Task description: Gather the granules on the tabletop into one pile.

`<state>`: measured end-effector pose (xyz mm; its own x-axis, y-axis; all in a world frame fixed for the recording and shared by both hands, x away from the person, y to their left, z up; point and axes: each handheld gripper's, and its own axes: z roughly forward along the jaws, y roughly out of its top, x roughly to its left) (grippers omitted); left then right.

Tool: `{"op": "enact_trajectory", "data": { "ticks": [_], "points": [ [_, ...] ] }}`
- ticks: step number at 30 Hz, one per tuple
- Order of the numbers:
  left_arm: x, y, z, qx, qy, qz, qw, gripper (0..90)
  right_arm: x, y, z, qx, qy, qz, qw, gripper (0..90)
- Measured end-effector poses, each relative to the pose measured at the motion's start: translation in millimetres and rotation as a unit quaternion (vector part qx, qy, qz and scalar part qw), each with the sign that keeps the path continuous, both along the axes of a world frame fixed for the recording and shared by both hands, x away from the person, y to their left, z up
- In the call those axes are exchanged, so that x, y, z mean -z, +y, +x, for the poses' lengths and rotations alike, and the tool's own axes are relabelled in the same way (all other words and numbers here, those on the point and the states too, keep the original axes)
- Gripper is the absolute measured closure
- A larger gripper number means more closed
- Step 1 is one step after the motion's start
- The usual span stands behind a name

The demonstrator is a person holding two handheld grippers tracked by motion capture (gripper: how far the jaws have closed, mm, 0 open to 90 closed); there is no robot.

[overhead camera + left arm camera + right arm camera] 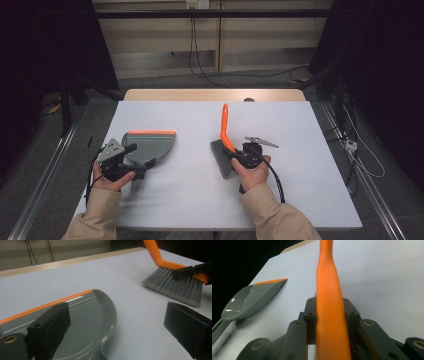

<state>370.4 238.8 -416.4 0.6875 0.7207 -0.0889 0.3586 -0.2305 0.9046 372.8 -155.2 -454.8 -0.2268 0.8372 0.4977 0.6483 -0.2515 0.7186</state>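
Right gripper (pixel 239 156) fingers clamping orange-handled grey-bristled plastic brush (pixel 224 131) mid-surface; left gripper (pixel 131 161) fingers standing apart over grey orange-lipped plastic dustpan (pixel 150 145), probably needing a low, square handle grip.

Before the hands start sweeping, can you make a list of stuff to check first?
1. Right gripper shut on the brush handle: ok.
2. Left gripper holding the dustpan: not ok, jaws open, one over the pan.
3. Dustpan lying flat on the table: ok.
4. Bristles touching the table: ok, judging by the left gripper view.
5. Any crumbs to sweep: cannot tell, none visible.
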Motion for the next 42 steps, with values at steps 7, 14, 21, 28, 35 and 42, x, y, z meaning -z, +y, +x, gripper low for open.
{"op": "enact_trajectory", "data": {
  "ticks": [7, 14, 21, 28, 35, 42],
  "points": [
    [-0.3, -0.1, -0.2, 0.000, -0.001, 0.001, 1.0000, 6.6, -2.6, -7.1, -6.0, -0.004, 0.005, -0.008, 0.9999, 71.0],
    [0.3, -1.4, 0.2, -0.001, 0.000, 0.000, 1.0000, 6.6, -6.9, -14.7, -8.0, -0.012, 0.003, 0.000, 0.9999, 71.2],
    [1.0, -1.3, 1.6, 0.000, 0.002, 0.000, 1.0000, 6.6, -22.0, -8.7, 5.4, -0.020, -0.020, 0.020, 0.9994, 71.2],
    [0.4, 0.8, 1.4, -0.002, 0.003, -0.003, 1.0000, 6.6, -22.3, 0.1, 23.6, -0.032, -0.021, 0.018, 0.9991, 71.2],
    [1.7, 0.8, 3.8, -0.001, 0.004, -0.003, 1.0000, 6.6, -28.1, 1.7, 49.3, -0.038, -0.043, -0.004, 0.9984, 71.2],
    [3.0, 1.7, 5.4, 0.000, 0.008, -0.004, 1.0000, 6.6, -17.5, 7.9, 78.0, -0.022, -0.043, -0.026, 0.9985, 71.2]
  ]
}}
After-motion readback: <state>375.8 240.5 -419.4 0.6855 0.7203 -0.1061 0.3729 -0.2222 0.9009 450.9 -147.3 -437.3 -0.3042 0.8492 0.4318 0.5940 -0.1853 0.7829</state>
